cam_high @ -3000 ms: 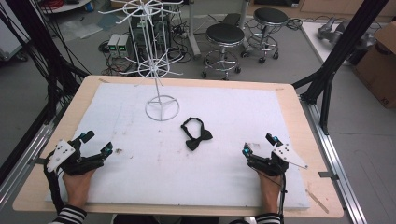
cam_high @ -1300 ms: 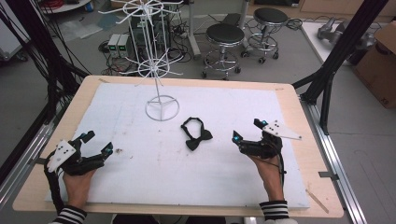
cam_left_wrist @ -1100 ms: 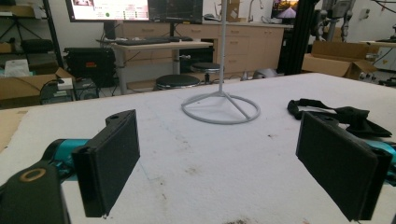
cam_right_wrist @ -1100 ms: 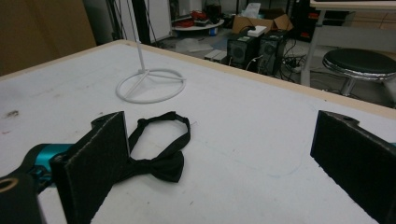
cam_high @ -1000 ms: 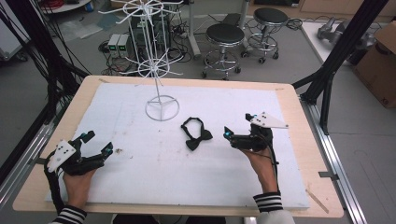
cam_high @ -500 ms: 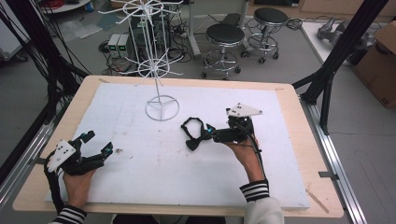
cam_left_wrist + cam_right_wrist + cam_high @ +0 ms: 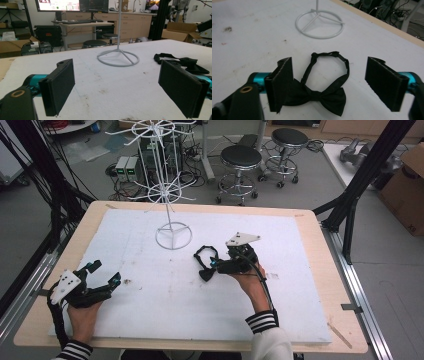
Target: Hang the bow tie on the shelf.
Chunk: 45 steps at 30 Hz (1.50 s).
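Bow tie: it (image 7: 206,265) lies flat on the white board (image 7: 150,315), near the middle and a little toward the right edge, its strap loop curling toward the far edge. In your right gripper view (image 7: 322,96) the bow sits low between the jaws, the knot about midway and one wing running behind the left pad.
Right gripper: yours (image 7: 216,266) is at the bow tie, pointing toward the left edge. Its jaws have just been closing yet stand apart, one on each side of the bow; the right pad (image 7: 384,85) is clear of the cloth, and you cannot tell whether the left pad presses on it.
Left gripper: yours (image 7: 104,276) rests near the front left corner, well apart from the bow tie, jaws wide open with bare board between them (image 7: 117,85).
Stand: the white wire stand (image 7: 173,236) is planted near the far edge, left of the middle, its ring base just beyond the strap loop and apart from it.
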Each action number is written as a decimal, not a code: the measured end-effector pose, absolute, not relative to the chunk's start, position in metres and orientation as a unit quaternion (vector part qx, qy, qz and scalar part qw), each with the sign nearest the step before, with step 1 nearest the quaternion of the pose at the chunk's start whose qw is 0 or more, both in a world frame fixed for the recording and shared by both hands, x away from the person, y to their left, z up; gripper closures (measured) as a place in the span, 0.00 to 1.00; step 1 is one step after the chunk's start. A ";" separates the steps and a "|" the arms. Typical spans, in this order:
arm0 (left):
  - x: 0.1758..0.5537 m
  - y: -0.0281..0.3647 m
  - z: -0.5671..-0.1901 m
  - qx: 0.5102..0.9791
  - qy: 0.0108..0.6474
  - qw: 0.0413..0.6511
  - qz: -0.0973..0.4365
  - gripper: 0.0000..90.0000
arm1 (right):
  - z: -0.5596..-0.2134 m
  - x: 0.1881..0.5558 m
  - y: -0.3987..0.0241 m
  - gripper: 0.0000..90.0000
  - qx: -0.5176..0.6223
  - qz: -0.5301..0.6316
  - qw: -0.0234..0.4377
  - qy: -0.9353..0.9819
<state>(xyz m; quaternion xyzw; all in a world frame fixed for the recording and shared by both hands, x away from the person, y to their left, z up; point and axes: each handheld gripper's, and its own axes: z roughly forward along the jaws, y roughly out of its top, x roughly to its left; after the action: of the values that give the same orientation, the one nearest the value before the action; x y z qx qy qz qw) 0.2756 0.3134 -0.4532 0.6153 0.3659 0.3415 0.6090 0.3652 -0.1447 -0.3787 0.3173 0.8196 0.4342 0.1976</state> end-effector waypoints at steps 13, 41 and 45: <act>0.276 0.314 -0.453 0.614 0.367 0.609 0.341 0.15 | -0.391 0.376 -0.114 0.37 0.298 0.383 0.175 0.856; 0.276 0.314 -0.453 0.614 0.369 0.609 0.340 0.15 | -0.413 0.387 -0.087 0.72 0.305 0.308 0.124 0.893; 0.276 0.314 -0.453 0.615 0.369 0.609 0.340 0.15 | -0.416 0.389 -0.085 0.75 0.308 0.288 0.133 0.897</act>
<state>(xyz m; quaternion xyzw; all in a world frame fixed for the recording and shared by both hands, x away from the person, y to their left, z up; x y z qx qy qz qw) 0.2758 0.3144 -0.4531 0.6149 0.3686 0.3395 0.6089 0.3887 -0.0849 -0.4162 0.3076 0.8970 0.2881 0.1329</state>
